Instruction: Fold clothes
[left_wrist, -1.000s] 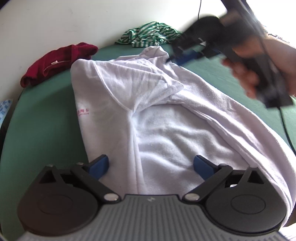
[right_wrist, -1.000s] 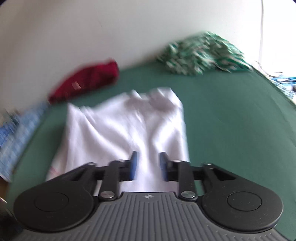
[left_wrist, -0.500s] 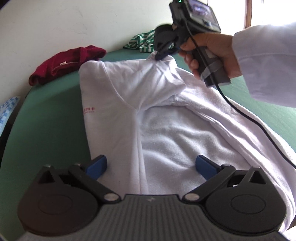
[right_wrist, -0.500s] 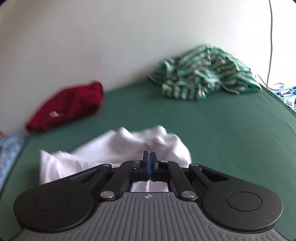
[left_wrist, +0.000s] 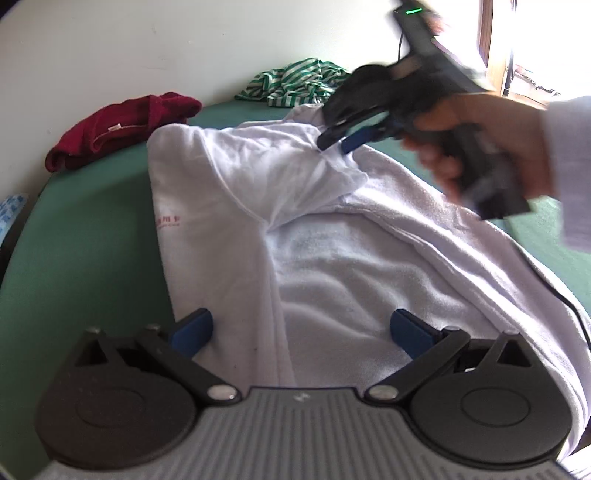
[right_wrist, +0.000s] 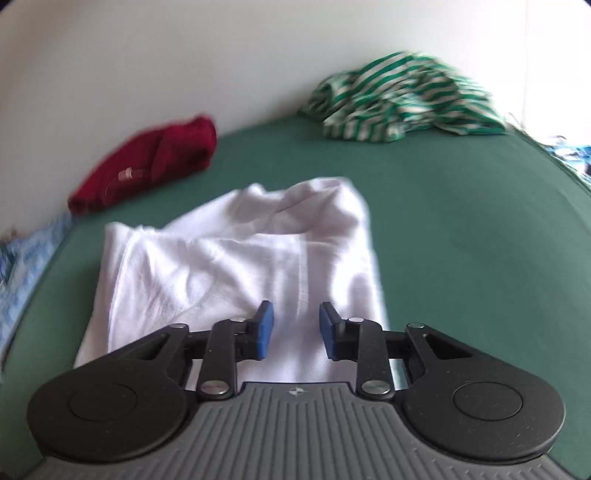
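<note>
Overhead, both tongs agape: left tongs (left_wrist: 301, 332) and right tongs (right_wrist: 295, 328) above white garment (left_wrist: 332, 266).

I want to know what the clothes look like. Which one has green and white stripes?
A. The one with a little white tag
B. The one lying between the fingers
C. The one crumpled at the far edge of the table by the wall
C: the striped garment lies crumpled far back by the wall, the white garment spreads out near the fingers, and the tagged red garment is plain.
</note>
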